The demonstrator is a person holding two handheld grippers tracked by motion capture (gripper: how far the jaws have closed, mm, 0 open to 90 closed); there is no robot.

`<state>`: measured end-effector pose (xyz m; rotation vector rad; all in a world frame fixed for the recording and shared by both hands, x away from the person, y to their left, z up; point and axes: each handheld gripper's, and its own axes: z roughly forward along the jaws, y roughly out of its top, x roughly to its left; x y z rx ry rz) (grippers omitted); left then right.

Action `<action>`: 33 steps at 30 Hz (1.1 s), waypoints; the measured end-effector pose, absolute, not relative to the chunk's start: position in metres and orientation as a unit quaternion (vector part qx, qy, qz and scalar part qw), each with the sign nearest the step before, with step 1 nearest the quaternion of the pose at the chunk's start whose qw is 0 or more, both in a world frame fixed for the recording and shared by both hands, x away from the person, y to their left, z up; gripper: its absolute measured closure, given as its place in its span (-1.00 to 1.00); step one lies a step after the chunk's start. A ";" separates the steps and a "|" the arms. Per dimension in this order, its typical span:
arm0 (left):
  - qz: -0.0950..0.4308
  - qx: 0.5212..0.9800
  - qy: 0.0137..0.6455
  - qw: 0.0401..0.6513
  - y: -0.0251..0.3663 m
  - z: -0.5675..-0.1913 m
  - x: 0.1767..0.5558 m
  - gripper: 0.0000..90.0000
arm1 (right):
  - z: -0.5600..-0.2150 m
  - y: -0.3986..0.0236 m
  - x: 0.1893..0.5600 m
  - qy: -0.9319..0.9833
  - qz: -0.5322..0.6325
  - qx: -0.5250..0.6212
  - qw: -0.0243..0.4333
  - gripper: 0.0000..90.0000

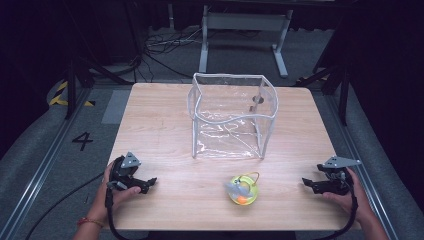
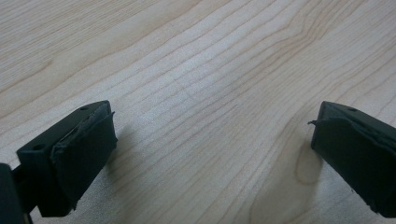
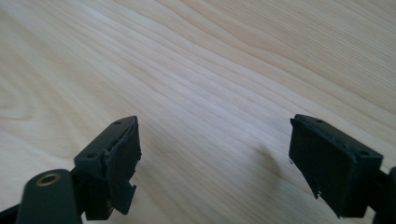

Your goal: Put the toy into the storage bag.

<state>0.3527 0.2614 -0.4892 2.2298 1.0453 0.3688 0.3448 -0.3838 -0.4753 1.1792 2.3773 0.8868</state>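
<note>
My left gripper (image 2: 212, 154) stands released, its jaws spread wide with only bare wood grain between them; my right gripper (image 3: 215, 163) is spread just as wide, and it too grasps nothing; both rest low over the table (image 1: 165, 125), one at each near corner, which I judge to be a ready stance, hands parted so that either can reach the middle. Between them, near the front edge and closer to my right gripper (image 1: 314, 186) than to my left gripper (image 1: 145, 186), lies the small toy (image 1: 243, 190); it looks like a yellow-green disc with a grey lump, an orange bit and a thin cord loop on it, though it is too small for me to say for sure. Beyond it, toward the middle of the table, stands the clear plastic bag (image 1: 232, 115), upright, mouth open upward, well apart from the toy; open like that, it seems set to receive something. On the floor to the left a black "4" (image 1: 82, 141) is marked; I read no other writing.
</note>
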 end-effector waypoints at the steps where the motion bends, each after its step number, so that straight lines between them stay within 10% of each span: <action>1: 0.140 0.848 0.398 0.320 0.261 -0.489 0.353 -0.99 | -0.475 -0.384 0.345 0.837 0.312 0.415 0.171 -0.60; 33: 0.140 0.848 0.398 0.320 0.261 -0.489 0.353 -0.99 | -0.342 -0.272 0.320 0.931 0.275 0.202 0.126 -0.37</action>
